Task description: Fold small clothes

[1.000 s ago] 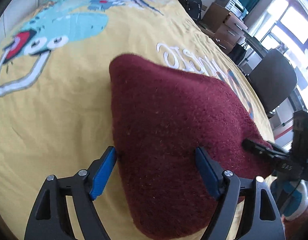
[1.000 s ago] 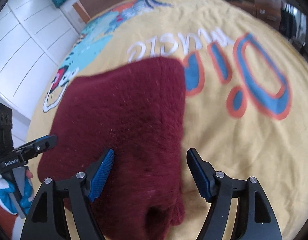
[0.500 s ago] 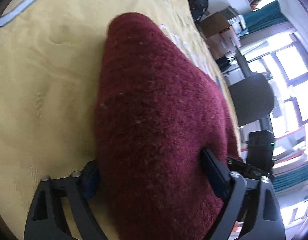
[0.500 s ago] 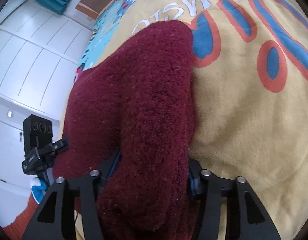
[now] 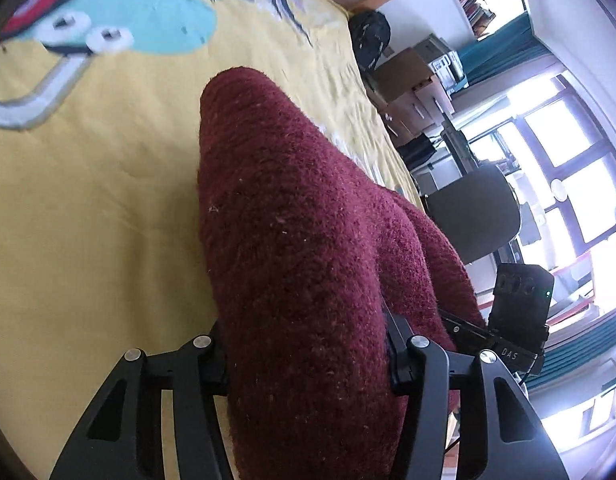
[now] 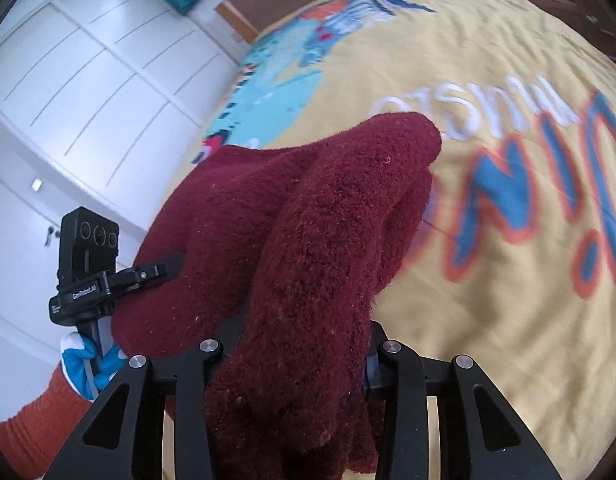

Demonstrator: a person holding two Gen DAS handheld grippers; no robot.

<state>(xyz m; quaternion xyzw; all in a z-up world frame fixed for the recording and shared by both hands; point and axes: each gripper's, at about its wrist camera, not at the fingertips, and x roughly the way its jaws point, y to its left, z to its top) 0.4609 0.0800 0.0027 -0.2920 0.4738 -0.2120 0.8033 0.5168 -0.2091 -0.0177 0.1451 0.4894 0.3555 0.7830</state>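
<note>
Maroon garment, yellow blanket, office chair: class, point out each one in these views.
maroon garment (image 5: 292, 248), left wrist view, on its raised fuzzy middle.
yellow blanket (image 6: 447, 60), right wrist view, on plain yellow cloth above the lettering.
office chair (image 5: 473, 216), left wrist view, on its dark backrest.

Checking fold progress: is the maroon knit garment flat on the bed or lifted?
Lifted at the near edge: the maroon knit garment bunches up between both shut grippers, left gripper, right gripper.

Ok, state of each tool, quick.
Left tool: shut on the garment.
Right tool: shut on the garment.
</note>
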